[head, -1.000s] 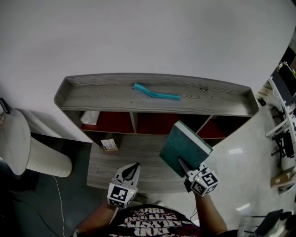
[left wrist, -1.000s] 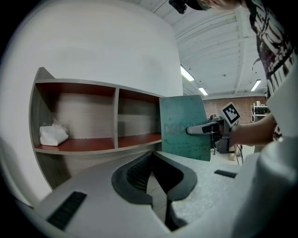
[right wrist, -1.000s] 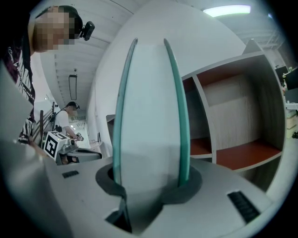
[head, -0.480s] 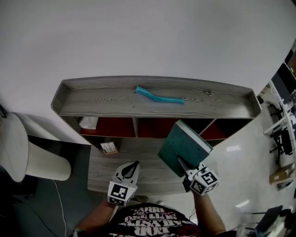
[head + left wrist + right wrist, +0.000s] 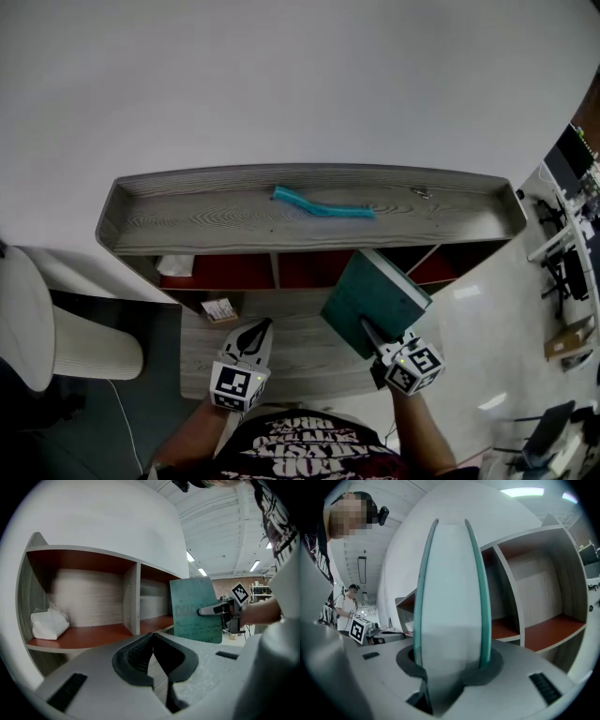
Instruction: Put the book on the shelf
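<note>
Teal book is clamped upright between the right gripper's jaws, in front of the grey wood shelf, blocking its middle bay in the right gripper view. Left gripper: jaws together, empty. Teal strip on shelf top; white wad in left bay, unidentifiable.

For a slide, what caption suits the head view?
Right gripper holds a green book before the shelf; left gripper, shut and empty, alongside.
</note>
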Action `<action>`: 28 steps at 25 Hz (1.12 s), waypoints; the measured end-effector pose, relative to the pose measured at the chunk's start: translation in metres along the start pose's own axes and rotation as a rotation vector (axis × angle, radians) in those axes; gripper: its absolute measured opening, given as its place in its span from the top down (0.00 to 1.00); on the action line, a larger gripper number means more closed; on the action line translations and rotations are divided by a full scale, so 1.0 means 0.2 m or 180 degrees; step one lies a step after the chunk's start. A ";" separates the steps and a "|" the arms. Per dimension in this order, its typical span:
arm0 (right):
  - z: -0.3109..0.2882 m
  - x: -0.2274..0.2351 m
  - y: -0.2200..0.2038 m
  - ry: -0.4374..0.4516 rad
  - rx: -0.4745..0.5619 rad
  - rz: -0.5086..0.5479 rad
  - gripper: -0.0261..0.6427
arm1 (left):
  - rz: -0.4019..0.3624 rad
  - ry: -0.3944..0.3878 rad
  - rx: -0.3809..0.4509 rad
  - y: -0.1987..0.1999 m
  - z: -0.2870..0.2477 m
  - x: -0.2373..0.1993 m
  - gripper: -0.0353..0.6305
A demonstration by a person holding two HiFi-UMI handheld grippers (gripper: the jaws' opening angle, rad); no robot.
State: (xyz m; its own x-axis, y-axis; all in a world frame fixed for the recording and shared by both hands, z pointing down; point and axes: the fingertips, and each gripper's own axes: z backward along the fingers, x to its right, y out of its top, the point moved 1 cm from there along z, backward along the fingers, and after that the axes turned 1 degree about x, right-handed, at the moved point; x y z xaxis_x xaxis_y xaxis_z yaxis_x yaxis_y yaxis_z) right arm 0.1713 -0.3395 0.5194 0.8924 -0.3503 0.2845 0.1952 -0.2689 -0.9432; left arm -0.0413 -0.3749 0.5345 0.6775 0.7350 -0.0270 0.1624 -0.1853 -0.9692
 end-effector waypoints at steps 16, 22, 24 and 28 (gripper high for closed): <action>-0.11 -0.06 -0.01 -0.0222 0.0007 -0.0083 0.72 | 0.0019 -0.0248 -0.0071 -0.10 -0.02 -0.16 0.94; -0.11 -0.06 0.00 -0.0226 0.0020 -0.0111 0.72 | -0.0047 -0.0394 -0.0157 -0.17 -0.04 -0.06 0.94; -0.11 -0.05 0.00 -0.0209 0.0022 -0.0154 0.72 | -0.0047 -0.0446 -0.0201 -0.20 -0.06 -0.01 0.94; -0.10 -0.04 0.00 -0.0130 0.0034 -0.0219 0.72 | -0.0047 -0.0529 -0.0272 -0.24 -0.08 0.09 0.94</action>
State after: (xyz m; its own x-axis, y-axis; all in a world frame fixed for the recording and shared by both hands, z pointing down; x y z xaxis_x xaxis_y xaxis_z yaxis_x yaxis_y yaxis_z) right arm 0.1553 -0.3536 0.5210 0.8925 -0.2944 0.3417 0.2608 -0.2813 -0.9235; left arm -0.0253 -0.3628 0.5846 0.5480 0.8343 -0.0598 0.2367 -0.2232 -0.9456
